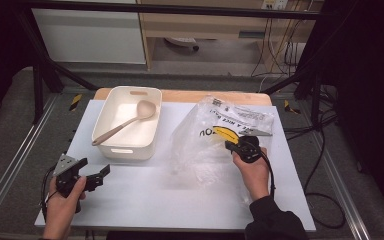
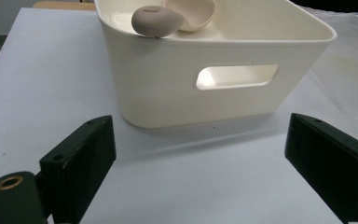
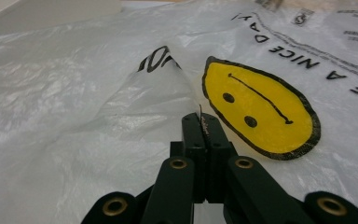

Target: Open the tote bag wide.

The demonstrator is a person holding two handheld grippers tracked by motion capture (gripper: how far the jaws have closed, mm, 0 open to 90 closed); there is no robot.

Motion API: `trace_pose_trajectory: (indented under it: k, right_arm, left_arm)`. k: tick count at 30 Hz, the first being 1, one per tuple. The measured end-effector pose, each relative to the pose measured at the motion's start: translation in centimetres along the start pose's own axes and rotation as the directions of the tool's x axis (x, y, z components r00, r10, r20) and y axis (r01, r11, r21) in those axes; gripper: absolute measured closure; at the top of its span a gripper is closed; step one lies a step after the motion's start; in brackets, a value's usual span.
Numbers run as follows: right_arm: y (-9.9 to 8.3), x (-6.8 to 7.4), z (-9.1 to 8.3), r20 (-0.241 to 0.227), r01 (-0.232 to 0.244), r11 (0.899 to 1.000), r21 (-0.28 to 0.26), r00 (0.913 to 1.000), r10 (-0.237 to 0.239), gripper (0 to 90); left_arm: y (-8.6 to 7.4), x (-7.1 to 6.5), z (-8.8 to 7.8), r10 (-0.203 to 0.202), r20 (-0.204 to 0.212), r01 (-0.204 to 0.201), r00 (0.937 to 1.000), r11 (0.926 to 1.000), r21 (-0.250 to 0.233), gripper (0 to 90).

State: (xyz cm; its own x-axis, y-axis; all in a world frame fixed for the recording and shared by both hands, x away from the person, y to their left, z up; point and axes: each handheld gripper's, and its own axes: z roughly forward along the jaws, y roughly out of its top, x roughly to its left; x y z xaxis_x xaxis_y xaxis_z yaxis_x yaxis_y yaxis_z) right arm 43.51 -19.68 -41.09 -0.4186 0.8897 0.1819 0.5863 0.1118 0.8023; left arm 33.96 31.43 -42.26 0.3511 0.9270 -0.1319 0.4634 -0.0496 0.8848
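The right gripper [image 1: 228,144] has its two black jaws pressed together on a fold of the clear plastic bag [image 1: 205,142], pinching the film just beside the yellow smiley face [image 3: 261,109] printed on it; in the right gripper view a thin edge of the plastic stands up between the closed tips, and the bag rises in a ridge from that pinch. The bag lies spread and crumpled on the white table [image 1: 145,195], just to the right of the cream tub [image 1: 125,145], with black lettering running across its far end. A long spoon [image 1: 125,122] rests slanted inside the tub, its bowl toward the tub's far right corner and its handle end propped on the near left rim. The left gripper [image 1: 100,175] sits low over the table, in front of the tub and near its left corner, with its jaws spread wide apart and nothing between them, pointing at the tub's near wall and handle slot.
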Motion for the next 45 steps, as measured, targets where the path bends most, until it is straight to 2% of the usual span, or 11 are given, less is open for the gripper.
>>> trace_pose_trajectory:
  k: [5,13,24,26,28,30,34,37,40,42,45]
  right_arm:
    - [0.0,-0.5,0.2,0.007,-0.013,1.000,-0.002,0.9999,0.013,90.0]
    - [0.3,2.5,1.0,-0.052,0.061,0.998,0.028,0.9969,-0.059,90.0]
    - [0.6,5.2,0.2,-0.180,0.111,0.993,0.029,0.9781,-0.104,90.0]
    - [0.8,5.3,0.3,-0.198,0.105,0.994,0.028,0.9753,-0.098,90.0]
    - [1.0,5.3,0.3,-0.208,0.113,0.993,0.025,0.9724,-0.105,90.0]
    - [1.1,5.5,0.4,-0.217,0.110,0.994,0.026,0.9708,-0.102,90.0]
    - [1.2,5.8,0.5,-0.232,0.118,0.993,0.027,0.9667,-0.109,90.0]
    - [1.3,6.2,0.5,-0.245,0.116,0.993,0.030,0.9637,-0.105,90.0]
    - [1.2,6.5,0.4,-0.248,0.124,0.992,0.032,0.9622,-0.112,90.0]
    - [1.2,6.6,0.2,-0.248,0.126,0.991,0.035,0.9620,-0.113,90.0]
    - [1.3,6.7,0.2,-0.250,0.127,0.991,0.034,0.9615,-0.115,90.0]
  left_arm:
    - [0.2,-0.2,-0.3,0.008,-0.007,-0.008,0.9999,0.9999,-0.006,8.6]
    - [0.1,0.1,-0.2,0.002,-0.007,-0.002,1.0000,1.0000,-0.002,8.9]
    - [0.7,-0.3,-0.7,0.020,0.001,-0.020,0.9998,0.9998,0.004,9.3]
    - [1.2,-0.7,-1.3,0.001,0.021,-0.001,0.9998,0.9999,-0.016,9.6]
    - [2.0,-1.4,-2.0,0.019,0.033,-0.017,0.9993,0.9993,-0.034,9.3]
    - [2.9,-2.4,-2.6,0.008,0.078,-0.002,0.9969,0.9975,-0.070,10.5]
    - [4.2,-5.5,-3.1,0.066,0.154,-0.052,0.9858,0.9941,-0.096,17.1]
    - [4.5,-8.7,-2.7,0.121,0.214,-0.104,0.9692,0.9903,-0.092,29.9]
    - [4.0,-12.0,-1.6,0.155,0.293,-0.145,0.9435,0.9878,-0.058,41.6]
    - [3.4,-14.0,-0.5,0.193,0.334,-0.194,0.9228,0.9806,-0.031,51.3]
    - [2.9,-15.9,1.3,0.177,0.394,-0.194,0.9019,0.9809,0.004,69.9]
